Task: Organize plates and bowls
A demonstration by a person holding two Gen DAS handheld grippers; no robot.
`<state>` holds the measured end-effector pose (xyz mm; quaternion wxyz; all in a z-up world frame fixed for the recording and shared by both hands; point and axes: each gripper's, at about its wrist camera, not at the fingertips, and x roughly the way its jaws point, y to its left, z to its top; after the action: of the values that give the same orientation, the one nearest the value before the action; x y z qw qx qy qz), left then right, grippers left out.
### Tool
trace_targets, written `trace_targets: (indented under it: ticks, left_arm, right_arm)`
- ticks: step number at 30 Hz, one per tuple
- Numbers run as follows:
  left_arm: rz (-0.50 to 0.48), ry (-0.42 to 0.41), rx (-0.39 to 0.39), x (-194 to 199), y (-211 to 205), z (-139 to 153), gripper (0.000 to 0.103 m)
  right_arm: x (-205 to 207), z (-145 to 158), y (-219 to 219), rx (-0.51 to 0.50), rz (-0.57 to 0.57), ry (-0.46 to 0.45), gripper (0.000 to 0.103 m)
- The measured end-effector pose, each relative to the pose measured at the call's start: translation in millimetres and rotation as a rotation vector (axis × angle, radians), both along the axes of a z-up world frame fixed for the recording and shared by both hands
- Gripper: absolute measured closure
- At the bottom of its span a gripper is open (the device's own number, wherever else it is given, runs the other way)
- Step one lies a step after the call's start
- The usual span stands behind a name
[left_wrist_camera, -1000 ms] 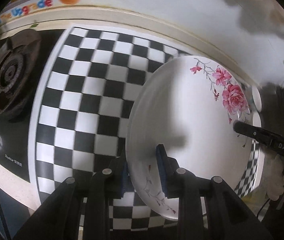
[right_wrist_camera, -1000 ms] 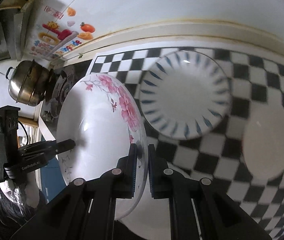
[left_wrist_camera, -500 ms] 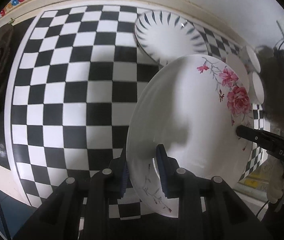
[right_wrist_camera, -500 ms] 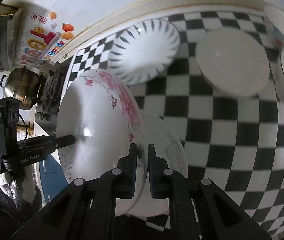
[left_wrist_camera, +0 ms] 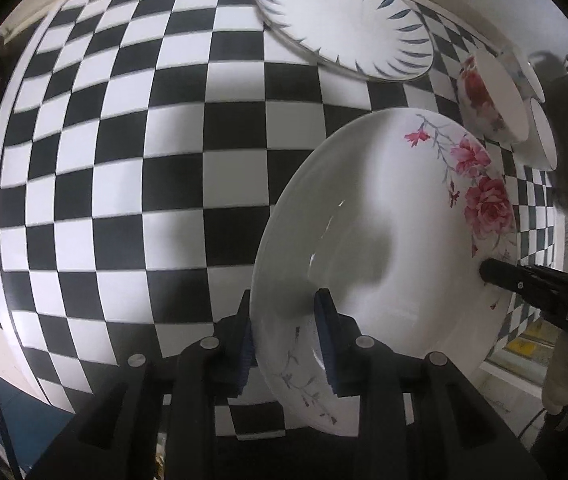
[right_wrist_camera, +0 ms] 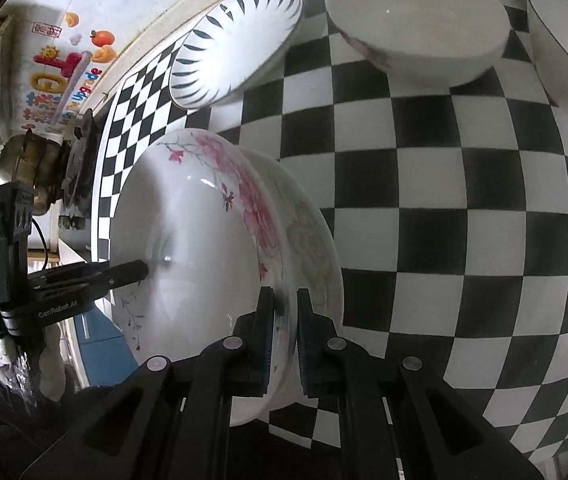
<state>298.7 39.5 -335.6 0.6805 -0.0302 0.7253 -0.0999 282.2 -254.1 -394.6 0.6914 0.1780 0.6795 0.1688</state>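
I am holding a rose plate (left_wrist_camera: 384, 232) by its rim from both sides: my left gripper (left_wrist_camera: 284, 322) is clamped on the near edge, and my right gripper (right_wrist_camera: 284, 322) is clamped on the opposite edge. Over the last second the plate has travelled from beside the stove, across the checkered counter (left_wrist_camera: 123, 160), and now sits low over a second plate (right_wrist_camera: 316, 240) with a pale flower print, which shows just behind it in the right view. I cannot tell if the two touch yet. To my mind the stacking step is nearly done; what remains is to settle it and let go. Just beyond, to the right, stand a rose bowl (left_wrist_camera: 488, 100) and further white bowls (right_wrist_camera: 420, 28), close enough that I would watch the rim on that side. Farther back lies a plate with blue leaf strokes (left_wrist_camera: 344, 28), well apart. A steel pot (right_wrist_camera: 23, 168) sits on the stove at far left.
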Motion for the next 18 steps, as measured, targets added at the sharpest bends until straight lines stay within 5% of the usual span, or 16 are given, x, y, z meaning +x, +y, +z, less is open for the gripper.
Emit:
trace_targets:
  ticks: [18]
  left_arm:
    - [-0.02, 0.059, 0.05, 0.9, -7.6, -20.8, 0.072]
  right_arm:
    - [-2.3, -6.4, -4.5, -0.01, 0.006, 0.026, 0.092]
